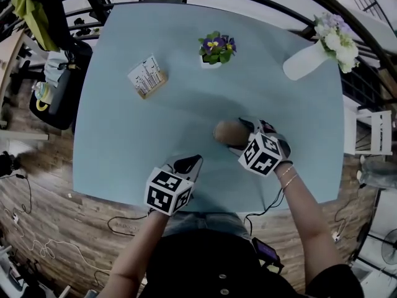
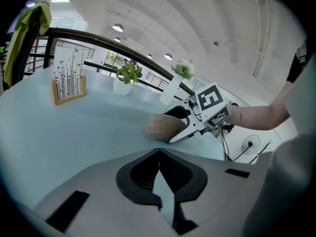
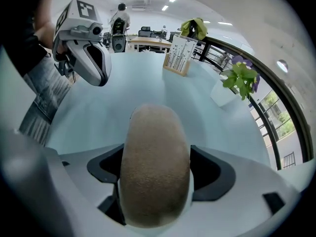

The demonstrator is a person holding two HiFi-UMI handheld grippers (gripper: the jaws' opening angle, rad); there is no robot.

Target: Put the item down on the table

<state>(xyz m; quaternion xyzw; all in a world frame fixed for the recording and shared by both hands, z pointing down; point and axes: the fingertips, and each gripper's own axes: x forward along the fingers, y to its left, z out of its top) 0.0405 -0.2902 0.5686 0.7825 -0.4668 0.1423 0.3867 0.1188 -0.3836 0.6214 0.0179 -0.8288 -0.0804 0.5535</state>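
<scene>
Reaching arms [image 1: 304, 210] over table [image 1: 124, 123]; holding left gripper [image 1: 191, 161] closed, empty, aside at near edge for clearance; clamping right gripper [image 1: 240, 135] on brown item [image 1: 224, 132], low over mid-table, likely lining up for set-down; contact with top unclear.

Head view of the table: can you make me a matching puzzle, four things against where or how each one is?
Things:
1 brown item
2 left gripper
3 white vase
4 card stand

Places or states:
A far side of the table, right
B jaws together, empty
C far side of the table, left
D clamped in the right gripper

Pairs: 1-D, 2-B, 3-A, 4-C.
</scene>
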